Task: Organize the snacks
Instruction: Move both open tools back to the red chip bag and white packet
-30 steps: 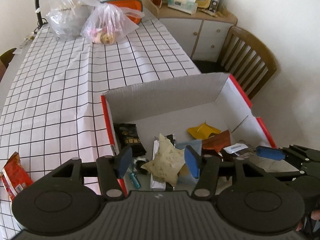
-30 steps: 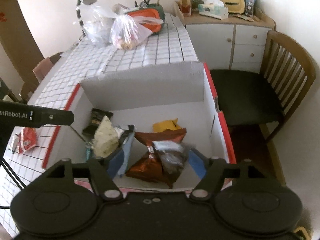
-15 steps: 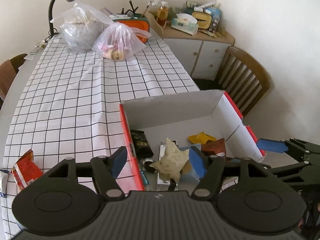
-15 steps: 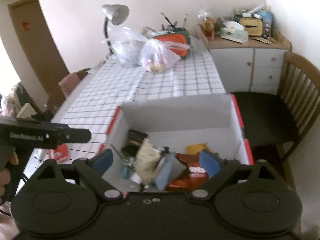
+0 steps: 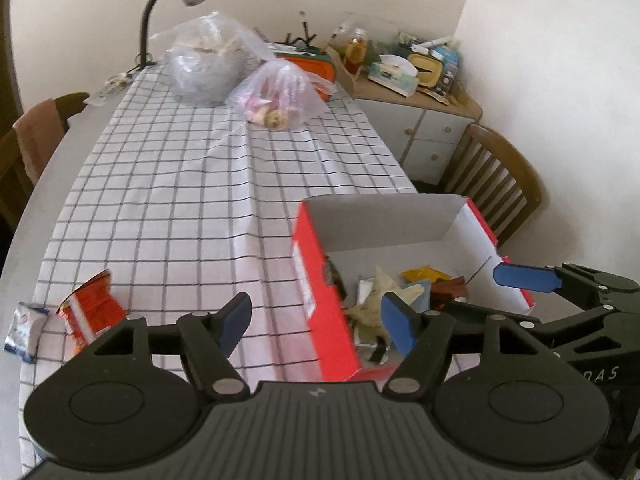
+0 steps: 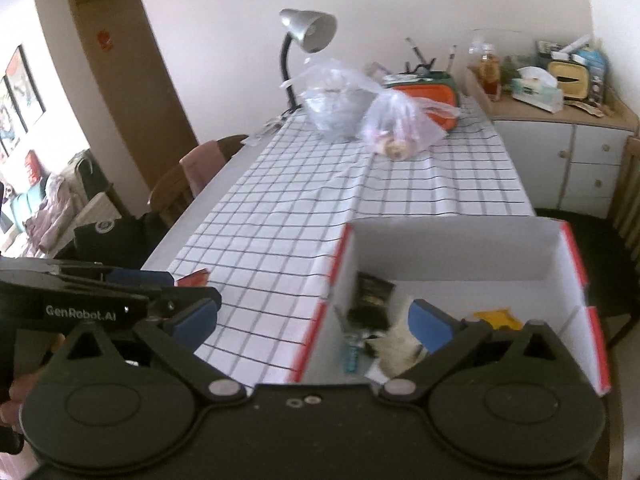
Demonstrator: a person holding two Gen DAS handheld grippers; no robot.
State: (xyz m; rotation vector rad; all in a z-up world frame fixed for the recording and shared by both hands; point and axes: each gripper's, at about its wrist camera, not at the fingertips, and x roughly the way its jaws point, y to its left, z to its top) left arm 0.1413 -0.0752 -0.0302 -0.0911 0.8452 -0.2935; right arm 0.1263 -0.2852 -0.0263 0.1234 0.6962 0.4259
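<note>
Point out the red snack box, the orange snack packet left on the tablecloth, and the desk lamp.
red snack box point(image 5: 320, 280), left wrist view, on its red outer side wall.
orange snack packet point(image 5: 90, 308), left wrist view, on its crumpled front.
desk lamp point(image 6: 308, 30), right wrist view, on its silver shade.

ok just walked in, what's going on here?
A person with a gripper in each hand is sorting snacks into the red and white box on the checked tablecloth. Several packets already lie in the box. Both the left gripper and the right gripper are empty with their jaws opening, and both are above the near end of the table. An orange snack packet and a small white packet are still out on the cloth to the left.
</note>
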